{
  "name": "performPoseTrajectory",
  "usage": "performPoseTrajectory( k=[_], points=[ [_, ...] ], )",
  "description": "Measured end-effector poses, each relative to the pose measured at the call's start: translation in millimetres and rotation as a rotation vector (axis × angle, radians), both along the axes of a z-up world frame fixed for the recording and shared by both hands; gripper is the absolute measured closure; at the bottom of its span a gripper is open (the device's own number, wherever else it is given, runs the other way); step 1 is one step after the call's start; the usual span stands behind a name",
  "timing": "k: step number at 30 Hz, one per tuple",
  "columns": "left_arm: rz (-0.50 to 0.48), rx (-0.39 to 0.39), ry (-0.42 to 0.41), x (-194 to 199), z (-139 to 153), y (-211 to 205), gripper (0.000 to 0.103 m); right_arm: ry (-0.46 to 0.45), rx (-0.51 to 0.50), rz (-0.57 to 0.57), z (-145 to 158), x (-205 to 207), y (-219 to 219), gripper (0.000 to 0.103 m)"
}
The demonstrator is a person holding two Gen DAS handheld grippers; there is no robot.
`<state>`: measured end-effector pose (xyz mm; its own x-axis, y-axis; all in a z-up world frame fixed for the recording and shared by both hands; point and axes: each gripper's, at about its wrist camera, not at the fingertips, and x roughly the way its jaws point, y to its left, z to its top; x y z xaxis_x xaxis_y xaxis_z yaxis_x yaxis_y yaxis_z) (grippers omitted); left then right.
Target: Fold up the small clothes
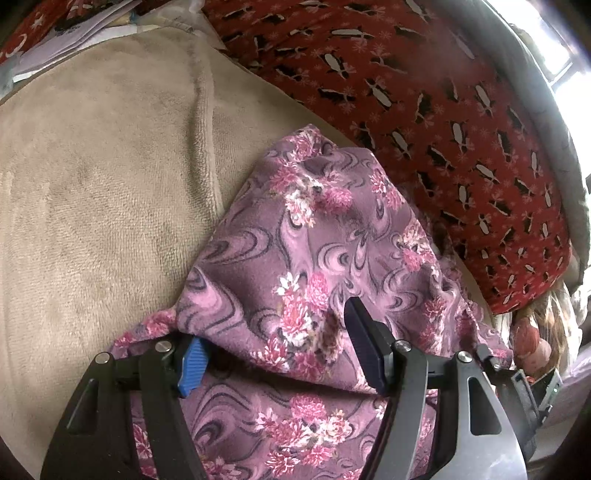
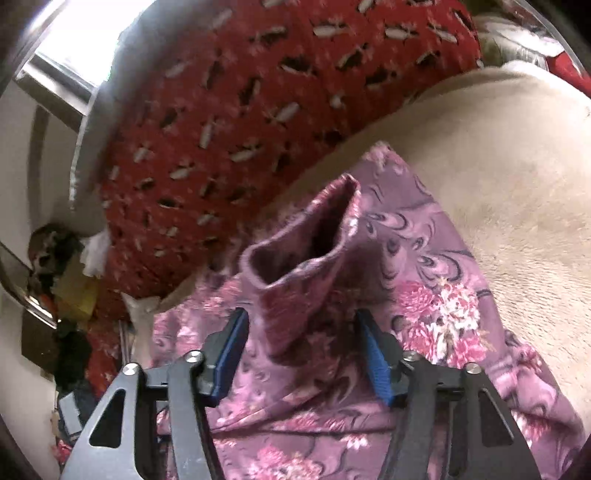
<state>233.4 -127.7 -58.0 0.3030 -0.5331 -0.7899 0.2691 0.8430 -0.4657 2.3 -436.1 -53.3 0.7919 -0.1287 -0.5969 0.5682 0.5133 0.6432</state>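
Note:
A purple fleece garment with pink flowers [image 1: 295,236] lies rumpled on a beige blanket [image 1: 92,184]. My left gripper [image 1: 273,321] stands wide open low over it. A fold of the cloth runs between its jaws and covers part of the blue left pad [image 1: 190,365], and the pads do not press on the cloth. In the right wrist view a sleeve of the garment [image 2: 306,295] rises between the two blue pads of my right gripper [image 2: 301,314], its cuff gaping open further out. The pads stand close beside the sleeve without squeezing it.
A red cloth with a black-and-white pattern [image 1: 424,110] is heaped along the far side of the blanket. Papers [image 1: 74,33] lie at the back left. A bright window [image 2: 74,44] and a pile of clutter [image 2: 62,288] show left of the red cloth.

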Motion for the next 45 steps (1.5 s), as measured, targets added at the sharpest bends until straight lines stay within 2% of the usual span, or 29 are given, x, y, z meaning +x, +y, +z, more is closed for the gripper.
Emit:
performPoseTrajectory(
  k=[1,2,3,6,8,10,13,14,15,16,17,18,19,20,21,22,23,25,27,29,30,31,33,37,40,42,45],
  points=[
    [0.000,0.000,-0.001,-0.2,0.1,0.2,0.037,-0.015,0.006,0.018,-0.3,0.6,-1.8,0.080],
    [-0.001,-0.001,0.001,0.3,0.4,0.1,0.037,-0.024,0.005,0.029,1.2,1.1,-3.3,0.089],
    [-0.002,-0.004,0.002,0.2,0.9,0.9,0.037,-0.038,-0.002,0.034,5.0,-1.1,-3.6,0.091],
    [-0.001,-0.025,0.003,1.0,4.1,4.8,0.037,-0.148,-0.043,0.042,27.7,-19.0,-0.8,0.092],
    [-0.007,-0.022,0.001,1.0,4.4,4.9,0.037,-0.186,-0.071,0.020,36.0,-34.9,-2.0,0.092],
    [-0.009,-0.013,0.000,0.6,3.1,4.3,0.037,-0.134,-0.062,-0.003,25.5,-41.7,-7.9,0.092],
    [-0.017,-0.004,0.006,1.3,3.0,3.8,0.037,0.052,0.027,0.002,-16.3,-40.9,-17.3,0.092],
    [-0.018,-0.012,0.013,1.8,3.6,5.6,0.037,0.039,0.048,0.002,-21.9,-45.4,-17.1,0.095],
    [-0.021,-0.021,0.018,2.5,4.5,6.7,0.037,0.007,0.056,-0.003,-20.7,-49.9,-16.5,0.092],
    [-0.026,-0.034,0.025,3.2,5.1,7.9,0.037,-0.026,0.065,-0.023,-17.1,-55.4,-16.6,0.086],
    [-0.027,-0.038,0.027,3.7,5.2,8.0,0.037,-0.051,0.076,-0.040,-14.9,-58.8,-18.2,0.085],
    [-0.026,-0.039,0.027,3.7,5.3,7.8,0.037,-0.075,0.095,-0.053,-13.8,-60.8,-21.4,0.077],
    [-0.032,-0.045,0.015,2.8,6.8,7.2,0.051,-0.082,0.108,-0.073,-13.6,-62.3,-25.2,0.070],
    [-0.041,-0.044,0.005,2.3,8.5,6.1,0.079,-0.077,0.113,-0.091,-13.6,-62.4,-28.8,0.070],
    [-0.057,-0.041,0.000,3.0,10.3,4.5,0.091,-0.071,0.116,-0.092,-12.7,-61.1,-32.2,0.073],
    [-0.073,-0.054,0.008,4.4,13.0,5.1,0.096,-0.078,0.108,-0.077,-8.9,-58.6,-34.3,0.091],
    [-0.068,-0.072,0.013,5.9,14.7,7.8,0.096,-0.096,0.082,-0.066,-1.2,-58.4,-33.9,0.097],
    [-0.048,-0.095,0.010,7.9,19.2,15.1,0.096,-0.168,0.012,-0.047,18.1,-61.1,-29.6,0.097],
    [-0.037,-0.053,0.014,10.4,17.7,17.7,0.096,-0.192,-0.046,-0.046,26.8,-66.7,-25.1,0.098],
    [-0.027,-0.007,0.063,13.2,6.1,18.8,0.096,-0.090,-0.012,-0.024,9.2,-59.5,-28.5,0.097],
    [-0.033,0.007,0.086,13.9,0.8,19.7,0.096,0.021,0.022,-0.014,-7.0,-53.2,-30.3,0.097],
    [-0.042,0.007,0.108,13.3,-2.5,23.0,0.096,0.081,0.045,0.004,-18.4,-50.0,-30.0,0.096],
    [-0.058,0.004,0.109,9.9,2.0,28.8,0.096,0.028,0.042,0.004,-15.7,-56.7,-27.0,0.095],
    [-0.137,-0.012,0.078,-9.2,29.8,39.2,0.096,-0.022,0.062,-0.025,-4.2,-69.8,-33.2,0.082],
    [-0.166,-0.009,0.023,-15.5,53.0,35.0,0.089,-0.030,0.049,-0.053,-1.9,-73.2,-40.7,0.077],
    [-0.165,0.050,-0.039,-6.2,63.3,22.1,0.076,-0.048,0.089,-0.067,-6.9,-74.9,-46.7,0.074],
    [-0.166,0.205,-0.117,19.1,60.6,-3.6,0.074,-0.044,0.120,-0.071,-15.0,-66.1,-50.3,0.075]
  ],
)
